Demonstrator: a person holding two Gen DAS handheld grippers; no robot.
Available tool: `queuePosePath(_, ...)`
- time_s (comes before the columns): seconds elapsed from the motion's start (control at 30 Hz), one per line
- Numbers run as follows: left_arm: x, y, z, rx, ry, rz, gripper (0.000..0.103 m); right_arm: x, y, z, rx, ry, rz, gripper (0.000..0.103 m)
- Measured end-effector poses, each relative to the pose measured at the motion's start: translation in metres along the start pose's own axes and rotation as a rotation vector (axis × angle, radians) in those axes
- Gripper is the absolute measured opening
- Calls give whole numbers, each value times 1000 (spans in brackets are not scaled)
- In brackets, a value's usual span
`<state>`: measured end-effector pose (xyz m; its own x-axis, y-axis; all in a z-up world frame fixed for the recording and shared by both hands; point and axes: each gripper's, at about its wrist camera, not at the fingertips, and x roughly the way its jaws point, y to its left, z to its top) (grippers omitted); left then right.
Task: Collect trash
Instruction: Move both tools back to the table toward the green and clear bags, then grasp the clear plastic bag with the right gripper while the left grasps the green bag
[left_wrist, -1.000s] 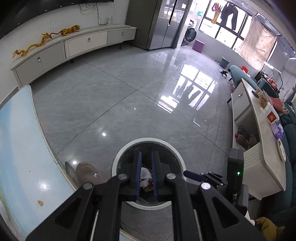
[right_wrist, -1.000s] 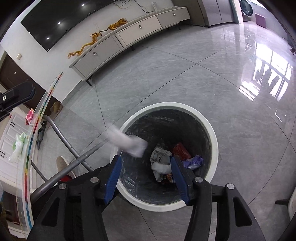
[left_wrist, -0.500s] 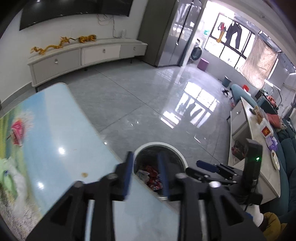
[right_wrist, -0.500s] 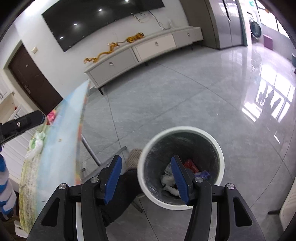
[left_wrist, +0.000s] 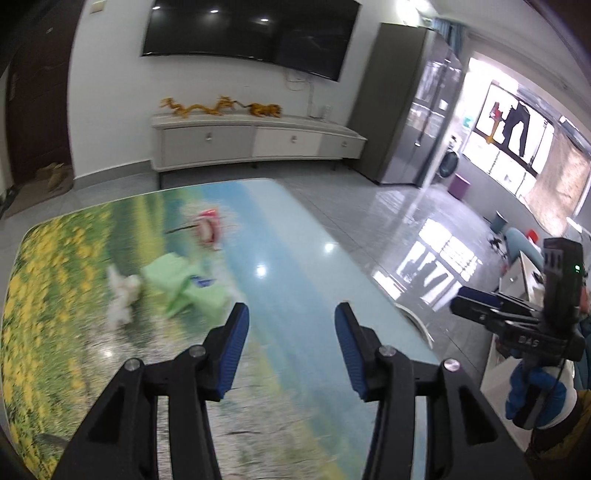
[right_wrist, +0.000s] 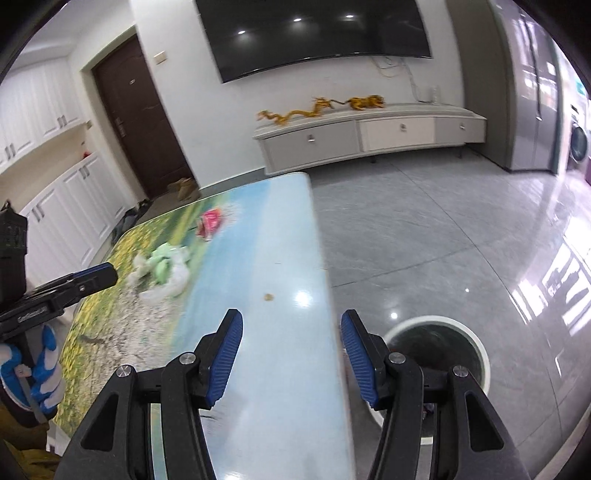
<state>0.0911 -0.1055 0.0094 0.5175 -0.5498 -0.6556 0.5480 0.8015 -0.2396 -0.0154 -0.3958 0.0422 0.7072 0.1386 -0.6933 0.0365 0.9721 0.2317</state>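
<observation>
Glossy table (left_wrist: 295, 258) under me, printed with a meadow and sky, grey tiled floor beyond it. My left gripper (left_wrist: 291, 347) has nothing between its blue pads — the jaws are parting, about half spread. My right gripper (right_wrist: 291, 354) sits half open too, empty, straddling the table's edge with the white-rimmed bin (right_wrist: 476, 347) on the floor just past its right finger.

Out from the left jaws now: the trash lies ahead and off to the left. Nearest is the crumpled green wrapper (left_wrist: 184, 288), its long axis slanting from upper left toward my left finger. Just beside it, further left, a white tissue wad (left_wrist: 123, 295). Beyond both, the red-and-pink packet (left_wrist: 208, 230).

From the right wrist view that same green pile (right_wrist: 162, 264) is well apart, up and left, and the red packet (right_wrist: 210, 221) further still — so my left hand is the nearer one for the green piece, I'd judge.
</observation>
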Motion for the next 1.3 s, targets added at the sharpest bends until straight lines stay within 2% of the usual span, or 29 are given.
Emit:
queuePosePath(0.13, -3, 49, 6, -74, -14, 27, 47, 25, 45, 11, -96, 37, 55, 53)
queuePosePath(0.23, 2, 76, 19, -97, -23, 21, 53, 51, 80, 17, -177, 75, 97, 55)
queuePosePath(0.37, 27, 98, 39, -114, 9, 16, 54, 93, 115, 20, -236, 127, 171, 55)
queuePosePath(0.6, 89, 122, 54, -145, 122, 16, 54, 154, 141, 28, -244, 196, 263, 55)
queuePosePath(0.83, 124, 127, 51, -131, 219, 7, 54, 193, 140, 27, -219, 251, 278, 55)
queuePosePath(0.87, 127, 125, 49, -128, 230, -1, 54, 196, 138, 26, -216, 257, 279, 52)
queuePosePath(0.93, 132, 121, 44, -116, 246, -16, 53, 199, 135, 23, -217, 265, 281, 37)
queuePosePath(1.03, 131, 114, 36, -108, 236, -36, 36, 197, 128, 19, -217, 260, 274, 28)
queuePosePath(1.17, 120, 106, 27, -90, 213, -63, 8, 183, 113, 13, -214, 239, 241, 26)
queuePosePath(1.3, 103, 101, 15, -106, 183, -86, 0, 165, 95, 7, -175, 215, 235, 24)
